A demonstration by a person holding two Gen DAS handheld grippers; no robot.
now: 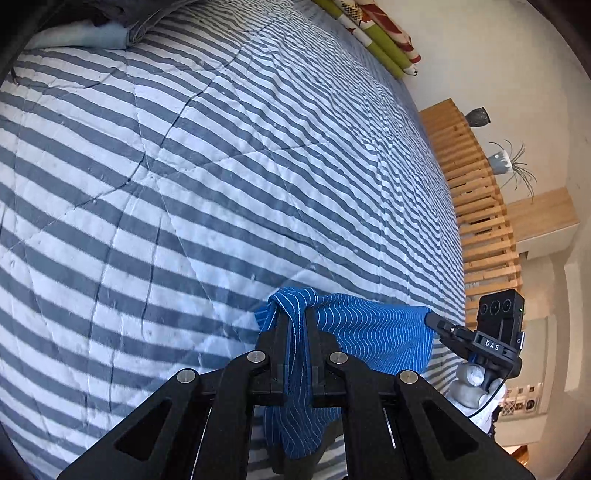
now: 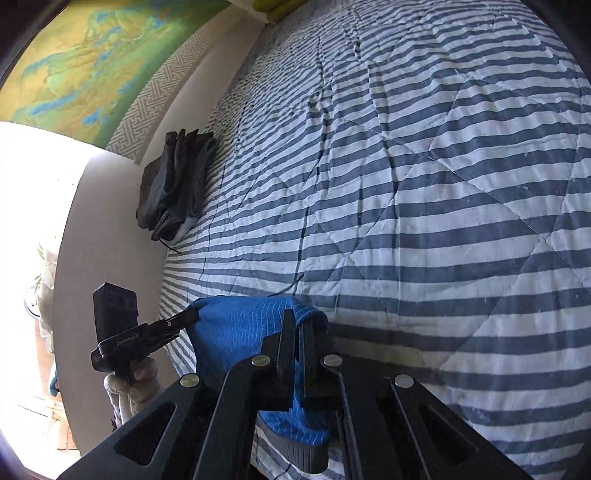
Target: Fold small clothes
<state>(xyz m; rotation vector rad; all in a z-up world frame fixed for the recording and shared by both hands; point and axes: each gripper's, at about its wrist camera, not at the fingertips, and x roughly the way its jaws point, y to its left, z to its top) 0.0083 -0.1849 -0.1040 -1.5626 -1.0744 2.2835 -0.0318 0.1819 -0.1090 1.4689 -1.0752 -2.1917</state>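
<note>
A small blue garment [image 1: 369, 332] with thin white stripes hangs stretched between both grippers, just above the striped quilt [image 1: 221, 166]. In the left wrist view my left gripper [image 1: 295, 319] is shut on one bunched top corner. My right gripper [image 1: 431, 318], held by a gloved hand, pinches the opposite corner. In the right wrist view my right gripper [image 2: 298, 326] is shut on the blue garment [image 2: 236, 328], and the left gripper [image 2: 192, 314] grips its far corner. The garment's dark grey ribbed band [image 2: 306, 456] dangles below the right fingers.
The blue-and-white striped quilt [image 2: 424, 184] covers the bed. A pile of folded dark clothes [image 2: 173, 188] lies by the wall-side edge, and a light blue folded cloth [image 1: 81, 35] at the far corner. Green patterned pillows [image 1: 380, 37] and a slatted wooden frame [image 1: 476, 206] border the bed.
</note>
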